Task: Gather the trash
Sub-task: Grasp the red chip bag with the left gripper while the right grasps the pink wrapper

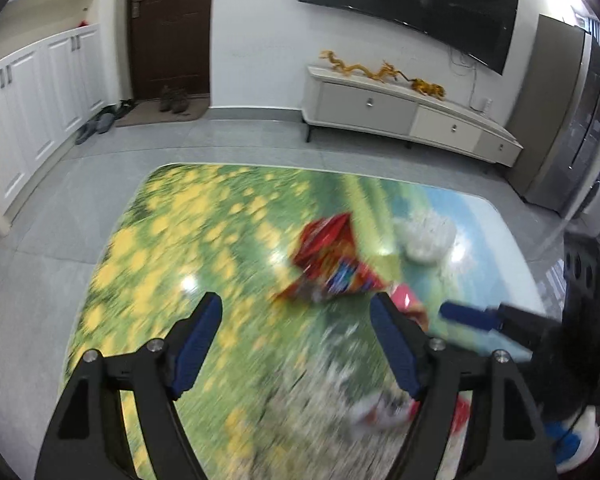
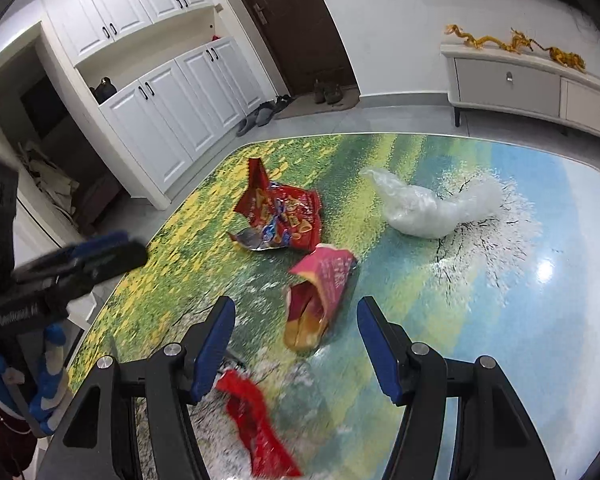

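now the right gripper (image 2: pixel 296 340) hangs with fingers apart over the pink wrapper (image 2: pixel 320 300) on the table (image 2: pixel 500 320); best to drop straight and pinch its crumpled middle. left gripper (image 1: pixel 296 332), likewise spread, holds nothing.

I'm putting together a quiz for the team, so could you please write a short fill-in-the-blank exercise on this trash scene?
1. Both the left gripper and the right gripper are ____.
2. The plastic bag on the table is ____ in colour.
3. The pink packet lies between the right gripper's ____.

Missing words: open; white; fingers
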Motion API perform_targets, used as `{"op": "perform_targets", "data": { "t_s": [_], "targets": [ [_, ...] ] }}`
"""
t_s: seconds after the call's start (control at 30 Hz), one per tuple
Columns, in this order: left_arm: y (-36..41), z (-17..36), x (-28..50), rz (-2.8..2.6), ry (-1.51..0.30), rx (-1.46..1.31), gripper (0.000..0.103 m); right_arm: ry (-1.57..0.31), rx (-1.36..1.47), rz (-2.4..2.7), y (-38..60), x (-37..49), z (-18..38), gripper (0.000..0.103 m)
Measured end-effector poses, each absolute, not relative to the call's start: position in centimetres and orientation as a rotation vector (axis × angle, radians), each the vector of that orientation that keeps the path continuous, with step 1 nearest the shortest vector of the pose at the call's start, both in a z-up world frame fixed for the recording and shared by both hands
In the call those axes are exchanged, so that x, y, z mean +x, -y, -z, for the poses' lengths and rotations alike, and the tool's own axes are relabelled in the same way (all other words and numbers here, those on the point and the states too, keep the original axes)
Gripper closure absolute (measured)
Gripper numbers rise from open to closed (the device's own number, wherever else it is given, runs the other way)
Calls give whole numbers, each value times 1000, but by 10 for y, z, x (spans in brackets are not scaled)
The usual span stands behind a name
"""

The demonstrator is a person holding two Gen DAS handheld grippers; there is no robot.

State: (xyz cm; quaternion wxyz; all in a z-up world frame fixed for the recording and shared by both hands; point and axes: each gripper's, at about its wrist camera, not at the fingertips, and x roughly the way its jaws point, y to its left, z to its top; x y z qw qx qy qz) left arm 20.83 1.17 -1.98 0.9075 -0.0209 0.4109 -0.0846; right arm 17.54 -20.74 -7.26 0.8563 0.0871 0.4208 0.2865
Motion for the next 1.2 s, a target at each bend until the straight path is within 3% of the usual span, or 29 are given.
{"op": "perform_targets", "data": {
  "t_s": [0.37, 0.53, 0.7, 0.77, 0.9, 1.2],
  "targets": [
    [24, 47, 264, 148, -892, 25, 28, -883, 198, -616, 204, 185, 75, 42],
    [20, 59, 276, 131, -924, 2, 28, -895, 182, -613, 199, 188, 79, 48],
    [10, 73, 280, 122, -977, -53, 52, -898, 165, -609, 193, 188, 83, 58],
    [9, 76, 278, 128, -982, -60, 54, -896, 156, -611, 191, 187, 84, 63],
    [10, 73, 270, 145, -967, -60, 72, -888, 152, -609, 192, 185, 85, 72],
    [8, 60, 237, 158, -935, -41, 79, -872, 143, -614, 191, 175, 84, 78]
  ]
}}
